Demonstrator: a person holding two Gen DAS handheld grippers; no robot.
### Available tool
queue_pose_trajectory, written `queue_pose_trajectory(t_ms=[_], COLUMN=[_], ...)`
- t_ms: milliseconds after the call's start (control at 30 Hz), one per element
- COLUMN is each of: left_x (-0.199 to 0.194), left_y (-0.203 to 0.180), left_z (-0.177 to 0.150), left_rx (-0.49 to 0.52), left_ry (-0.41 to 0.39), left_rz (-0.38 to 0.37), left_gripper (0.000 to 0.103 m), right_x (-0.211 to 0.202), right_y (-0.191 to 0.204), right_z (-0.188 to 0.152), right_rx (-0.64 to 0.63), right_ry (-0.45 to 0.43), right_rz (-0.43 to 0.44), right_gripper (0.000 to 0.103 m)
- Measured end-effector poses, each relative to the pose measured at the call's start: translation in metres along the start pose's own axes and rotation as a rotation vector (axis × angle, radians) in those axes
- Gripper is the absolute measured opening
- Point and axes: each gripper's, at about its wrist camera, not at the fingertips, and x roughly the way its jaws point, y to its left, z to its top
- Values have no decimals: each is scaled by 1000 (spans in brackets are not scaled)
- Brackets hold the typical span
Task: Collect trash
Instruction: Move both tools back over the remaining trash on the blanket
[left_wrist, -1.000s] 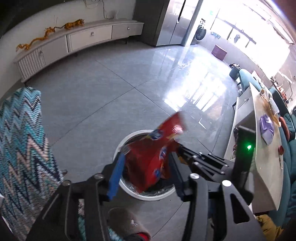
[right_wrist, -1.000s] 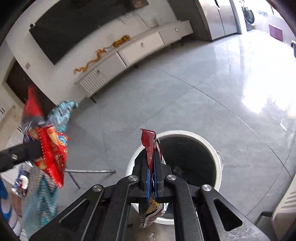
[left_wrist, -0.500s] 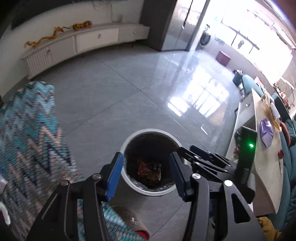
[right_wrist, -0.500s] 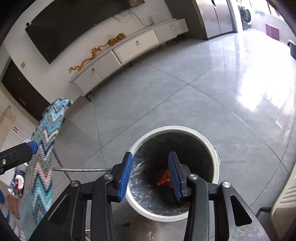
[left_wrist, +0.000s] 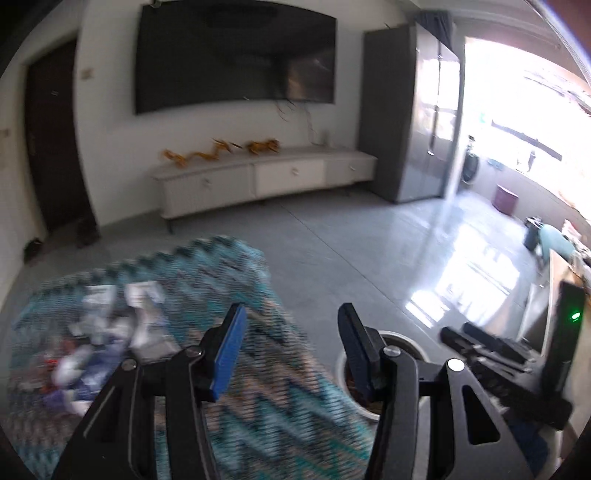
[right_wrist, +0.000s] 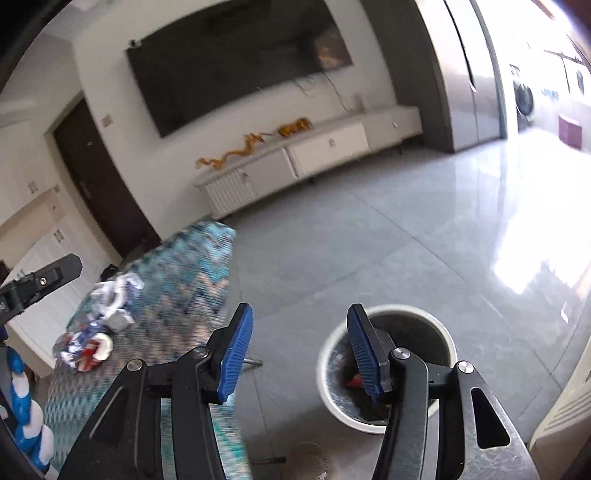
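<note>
My left gripper (left_wrist: 291, 347) is open and empty, raised over the edge of a table with a teal zigzag cloth (left_wrist: 236, 413). Several crumpled wrappers (left_wrist: 107, 332) lie blurred on the cloth to its left. My right gripper (right_wrist: 299, 350) is open and empty above the floor, between the table (right_wrist: 177, 280) and the white round trash bin (right_wrist: 332, 350). Red wrappers (right_wrist: 352, 380) lie inside the bin. The wrapper pile (right_wrist: 99, 325) shows on the cloth at left. The bin (left_wrist: 341, 365) shows behind my left gripper's right finger. The left gripper also shows at the right wrist view's left edge (right_wrist: 40, 280).
A white low cabinet (right_wrist: 314, 155) stands under a wall-mounted TV (right_wrist: 236, 62) at the far wall. A blue-and-white object (right_wrist: 26, 413) stands at the table's near left. A grey cabinet (left_wrist: 413, 129) and a long table (left_wrist: 554, 295) are to the right.
Both grippers let go of their red wrappers, which dropped into the bin. Both have since lifted and swung left, away from the bin toward the cloth-covered table.
</note>
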Motion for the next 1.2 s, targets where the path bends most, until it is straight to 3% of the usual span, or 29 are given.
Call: queue_pose_trajectory(t_ms=[267,567,667,733,967,1200], left_x=[-68,-128,-147,-157,-189,-206], left_y=[71,159,182,196,245,289], left_z=[-24,-57,-69,-76,-102,-129], left_rx=[-35,-138,-167,-183,-289,-364], left_ry=[-43,-87,-117,-137,-185,-182], left_rz=[180,333,372,398,429,456], left_gripper=[50,51,64,67,67,67], right_x=[-41,-72,-78,-80,-79,-78], right_y=[70,140,160,171,211,249], right_z=[6,1,-4,-7,-16,-26], right_rx=[-110,-200,-229,-244,-311,-360], right_ry=[-77,-129,-130,-130,-98,-83], right_rz=[51,97,107,106,98,114], right_gripper=[66,67,68,71,72,72])
